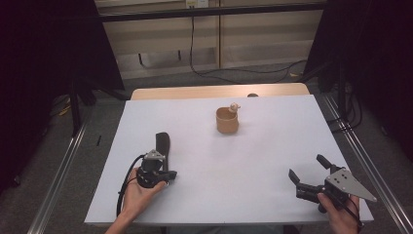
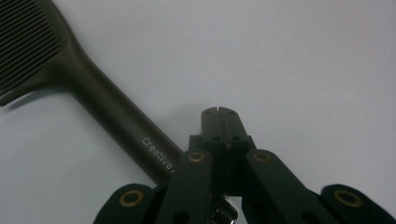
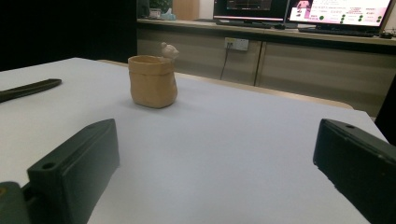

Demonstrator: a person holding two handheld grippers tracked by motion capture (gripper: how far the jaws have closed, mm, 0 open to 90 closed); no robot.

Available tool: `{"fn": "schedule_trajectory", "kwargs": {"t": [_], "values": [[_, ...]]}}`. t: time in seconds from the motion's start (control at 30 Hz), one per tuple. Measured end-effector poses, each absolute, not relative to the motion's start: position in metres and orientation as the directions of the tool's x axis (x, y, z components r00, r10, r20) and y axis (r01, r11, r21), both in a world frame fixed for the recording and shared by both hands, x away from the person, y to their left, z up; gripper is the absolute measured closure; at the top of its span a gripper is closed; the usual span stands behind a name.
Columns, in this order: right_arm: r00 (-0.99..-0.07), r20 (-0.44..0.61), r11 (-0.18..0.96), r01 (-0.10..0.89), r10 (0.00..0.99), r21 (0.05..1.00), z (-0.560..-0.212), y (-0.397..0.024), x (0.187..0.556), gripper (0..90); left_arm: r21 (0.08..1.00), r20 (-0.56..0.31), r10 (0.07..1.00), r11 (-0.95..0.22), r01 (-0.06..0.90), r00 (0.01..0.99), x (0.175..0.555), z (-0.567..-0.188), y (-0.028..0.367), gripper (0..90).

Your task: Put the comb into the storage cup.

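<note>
Left tongs (image 2: 218,112), closed and empty, lie beside the dark comb's (image 2: 93,93) handle near the surface's (image 1: 272,161) left edge. Right tongs (image 1: 308,169) gape open near the right front corner; a tan cup (image 1: 227,121) stands toward the far edge.

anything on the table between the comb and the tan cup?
Nothing visible. The comb lies at the left, just ahead of the shut left gripper, which holds nothing. The tan cup stands farther back, near the middle. Bare white table lies between them. The open right gripper sits off at the near right.

Dim, even light; soft shadows, grainy close views.
</note>
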State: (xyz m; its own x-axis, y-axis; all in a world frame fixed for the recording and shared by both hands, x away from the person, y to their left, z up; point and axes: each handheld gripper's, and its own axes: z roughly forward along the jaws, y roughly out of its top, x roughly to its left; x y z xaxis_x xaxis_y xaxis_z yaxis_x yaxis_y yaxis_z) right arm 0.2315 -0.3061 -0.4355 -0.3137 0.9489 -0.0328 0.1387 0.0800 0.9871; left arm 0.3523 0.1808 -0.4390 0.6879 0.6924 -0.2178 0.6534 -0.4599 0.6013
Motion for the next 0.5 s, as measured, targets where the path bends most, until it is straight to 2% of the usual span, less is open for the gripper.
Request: {"fn": "schedule_trajectory", "kwargs": {"t": [0.5], "values": [[-0.317, -0.033, 0.081, 0.14, 0.948, 0.987, -0.4356, -0.3058, 0.2313, 0.0, 0.592, -0.214, 0.697, -0.465, 0.659, 0.684, 0.3536, -0.4384, 0.1884, 90.0]]}}
